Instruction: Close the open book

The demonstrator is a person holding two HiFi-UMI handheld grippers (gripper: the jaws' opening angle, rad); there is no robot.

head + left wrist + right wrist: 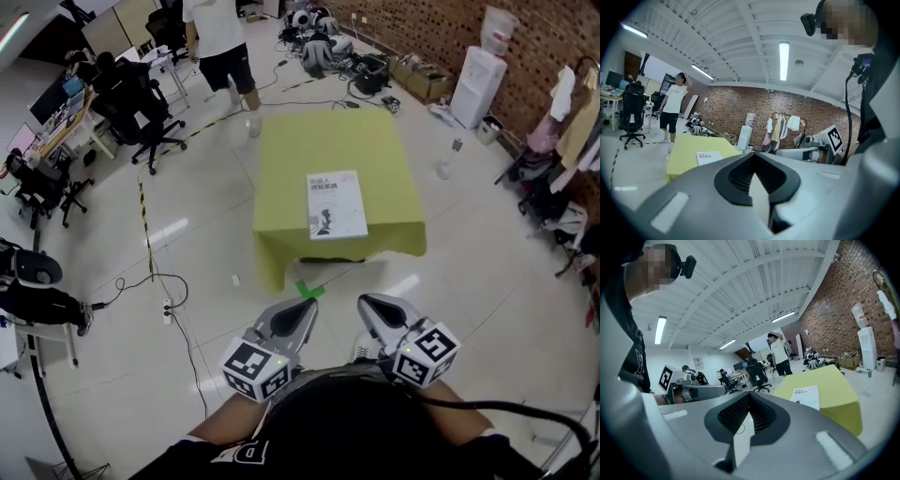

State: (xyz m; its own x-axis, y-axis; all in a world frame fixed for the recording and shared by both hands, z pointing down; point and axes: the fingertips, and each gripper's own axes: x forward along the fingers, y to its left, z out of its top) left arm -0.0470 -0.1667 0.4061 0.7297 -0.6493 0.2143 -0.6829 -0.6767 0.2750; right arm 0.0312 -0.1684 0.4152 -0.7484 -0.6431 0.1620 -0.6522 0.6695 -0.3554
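At my waist, left gripper (302, 311): jaws together, nothing held.
Right gripper (372, 307): likewise together, nothing held.
Book (336, 204): on yellow table (281, 159), well ahead, cover up, seemingly closed.
Approach: I'd step nearer and check the cover lies flat.

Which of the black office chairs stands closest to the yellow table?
The office chair just left of the far corner of the yellow table; the other chairs stand farther left, beside the desks.
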